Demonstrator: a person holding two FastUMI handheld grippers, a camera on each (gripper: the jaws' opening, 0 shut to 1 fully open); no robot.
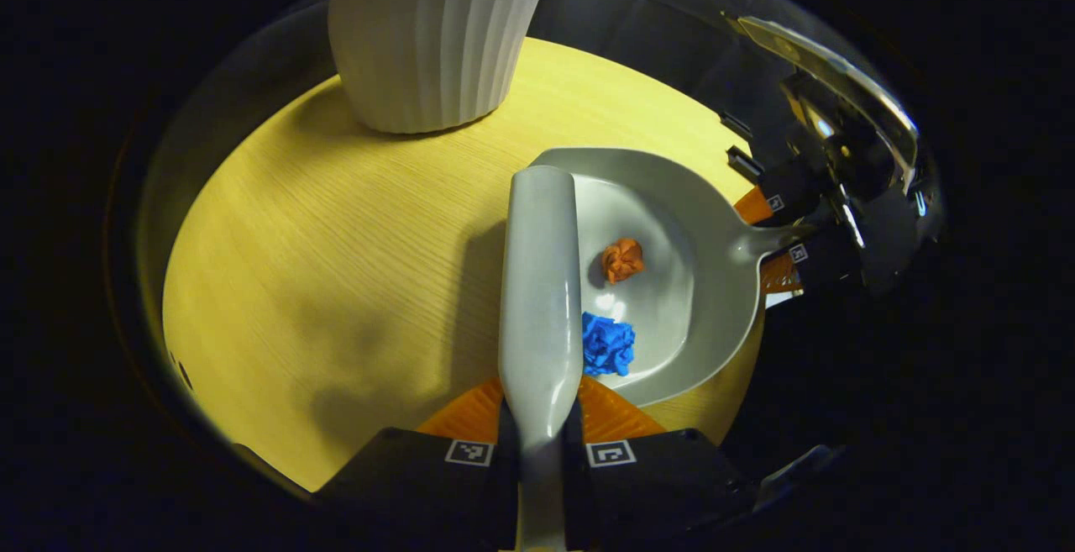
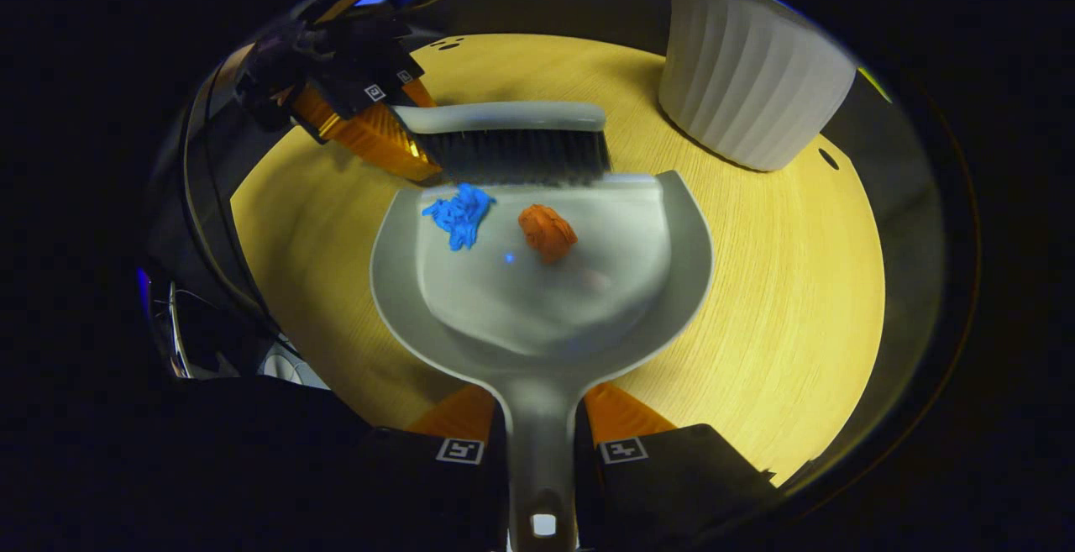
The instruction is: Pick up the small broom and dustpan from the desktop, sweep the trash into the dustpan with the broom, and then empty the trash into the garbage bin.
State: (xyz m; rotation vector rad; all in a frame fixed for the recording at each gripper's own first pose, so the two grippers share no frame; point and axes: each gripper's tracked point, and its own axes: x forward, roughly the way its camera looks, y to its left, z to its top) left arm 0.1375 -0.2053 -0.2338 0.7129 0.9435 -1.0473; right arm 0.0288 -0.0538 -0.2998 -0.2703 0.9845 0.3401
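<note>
In the left gripper view, your left tongs (image 1: pixel 537 438) are clamped on the handle of the small broom (image 1: pixel 539 283), which runs away from you with its head at the open edge of the dustpan (image 1: pixel 672 317). That keeps the bristles as a gate across the mouth. The orange paper wad (image 1: pixel 622 260) and blue paper wad (image 1: pixel 607 344) already lie inside the pan, just right of the broom. The right tongs (image 1: pixel 777 237) hold the pan's handle at the far right. The white ribbed garbage bin (image 1: pixel 432 35) stands at the far side of the counter (image 1: pixel 336 283).

In the right gripper view, your right tongs (image 2: pixel 542 443) pinch the dustpan's handle, the pan lying low on the counter so trash can slide in. The broom's bristles meet its far lip; the bin stands far right. The tongs carry only small square coded markers; no readable brand or writing.
</note>
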